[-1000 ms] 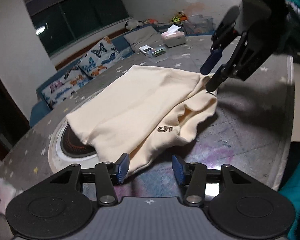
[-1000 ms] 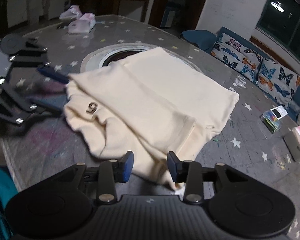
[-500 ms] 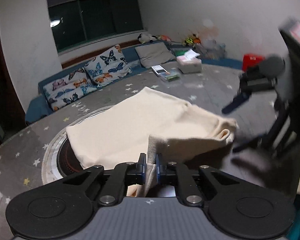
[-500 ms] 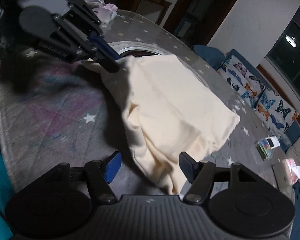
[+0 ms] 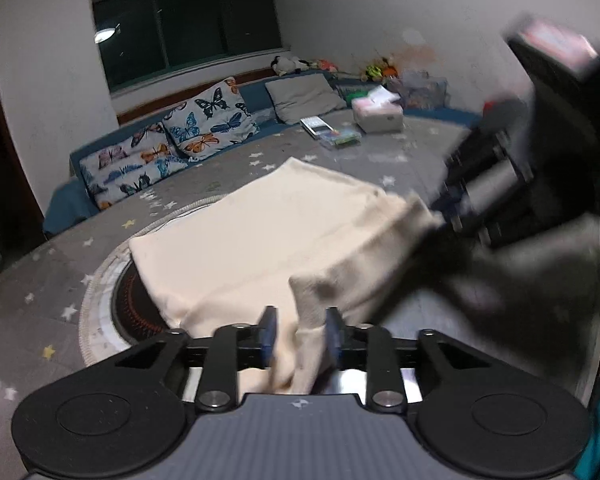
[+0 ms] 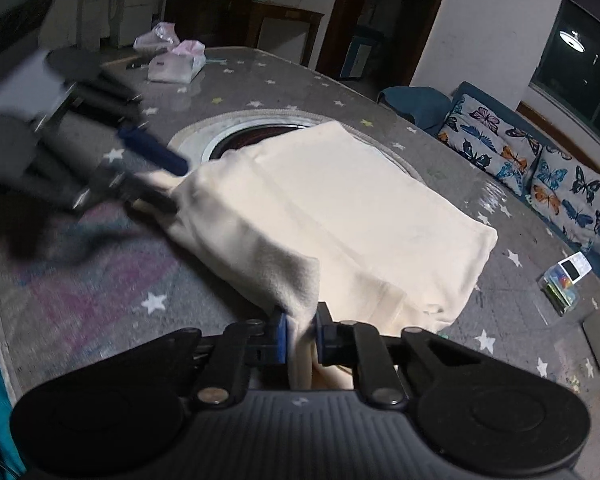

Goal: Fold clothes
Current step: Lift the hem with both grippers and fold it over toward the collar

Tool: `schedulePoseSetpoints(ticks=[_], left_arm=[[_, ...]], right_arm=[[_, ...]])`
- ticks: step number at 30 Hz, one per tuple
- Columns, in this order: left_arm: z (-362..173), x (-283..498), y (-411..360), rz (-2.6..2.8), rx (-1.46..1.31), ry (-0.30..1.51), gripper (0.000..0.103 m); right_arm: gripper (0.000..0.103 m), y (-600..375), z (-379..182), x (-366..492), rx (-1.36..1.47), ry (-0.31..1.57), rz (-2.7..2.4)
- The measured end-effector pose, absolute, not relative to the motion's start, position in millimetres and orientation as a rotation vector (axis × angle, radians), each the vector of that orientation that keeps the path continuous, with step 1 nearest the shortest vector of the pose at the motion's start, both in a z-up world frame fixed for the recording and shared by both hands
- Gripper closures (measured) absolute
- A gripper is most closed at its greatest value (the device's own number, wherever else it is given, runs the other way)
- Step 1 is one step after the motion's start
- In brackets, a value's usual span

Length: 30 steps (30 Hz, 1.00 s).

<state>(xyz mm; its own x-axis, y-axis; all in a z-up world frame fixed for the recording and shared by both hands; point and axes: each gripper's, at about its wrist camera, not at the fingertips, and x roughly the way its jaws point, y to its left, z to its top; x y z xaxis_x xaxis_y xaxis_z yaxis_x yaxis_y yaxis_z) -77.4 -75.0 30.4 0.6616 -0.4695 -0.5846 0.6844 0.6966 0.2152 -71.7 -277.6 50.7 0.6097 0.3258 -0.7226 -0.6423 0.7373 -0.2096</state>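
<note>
A cream folded garment [image 5: 268,232] [image 6: 340,208] lies across the grey star-patterned table [image 5: 400,160], partly over a round inset hob [image 5: 128,308]. My left gripper [image 5: 300,332] has a raised fold of the garment's near edge between its jaws, which are opening; the pads stand apart and the cloth hangs loose between them. In the right wrist view, the left gripper [image 6: 160,176] shows blurred at the garment's left corner. My right gripper [image 6: 301,334] is closing, with both pads pinching a lifted fold at the garment's other near corner. It looks blurred in the left wrist view [image 5: 444,212].
At the table's far side sit a tissue box [image 5: 378,114] and a small case of coloured items [image 5: 338,138]. A bench with butterfly cushions [image 5: 204,120] runs behind. A pink tissue pack [image 6: 176,64] lies far left. The table edge curves close on the near side.
The left jaws, shut on the cloth edge half a second ago, have spread apart. The right gripper, open then, has closed on the garment's near fold, which now stands lifted.
</note>
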Motion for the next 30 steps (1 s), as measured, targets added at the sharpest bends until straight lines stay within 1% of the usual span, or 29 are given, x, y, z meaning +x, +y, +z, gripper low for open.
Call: schedulePoseSetpoints(ticks=[2,7,8,9,10,12,20,30], left_arm=[[24.2,-84.5,-75.0,-0.678,0.493,0.518,0.061],[6.1,-85.9,-77.9,-0.629,0.611,0.500,0.061],[5.1,-85.3,-77.3,-0.628,0.613,0.494,0.066],[4.9,-84.8,-76.7,-0.623,0.613,0.497,0.084],[5.2,-83.4,-75.8,-0.620,0.607,0.507,0.090],[9.2,-86.1,-72.6,-0.623,0.586,0.502,0.096],[42.0,-124.5,-57.7,-0.651,0.482,0.479,0.098],[86.9,-217.2,-37.7,-0.715,0.347,0.496,0.098]], right_arm=[[0.091,-278.0,53.3,-70.4,-0.475,0.710,0.578],[0.092,-277.9,55.1,-70.6,-0.462,0.704,0.564],[0.093,-277.6,55.0,-72.5,-0.459,0.701,0.560],[0.094,-277.5,55.3,-75.0,-0.456,0.698,0.559],[0.094,-277.9,56.1,-77.3,-0.451,0.692,0.557],[0.095,-278.6,58.0,-81.9,-0.443,0.681,0.555],[0.095,-286.3,87.5,-121.0,-0.441,0.622,0.596],[0.095,-292.3,132.4,-215.2,-0.472,0.645,0.706]])
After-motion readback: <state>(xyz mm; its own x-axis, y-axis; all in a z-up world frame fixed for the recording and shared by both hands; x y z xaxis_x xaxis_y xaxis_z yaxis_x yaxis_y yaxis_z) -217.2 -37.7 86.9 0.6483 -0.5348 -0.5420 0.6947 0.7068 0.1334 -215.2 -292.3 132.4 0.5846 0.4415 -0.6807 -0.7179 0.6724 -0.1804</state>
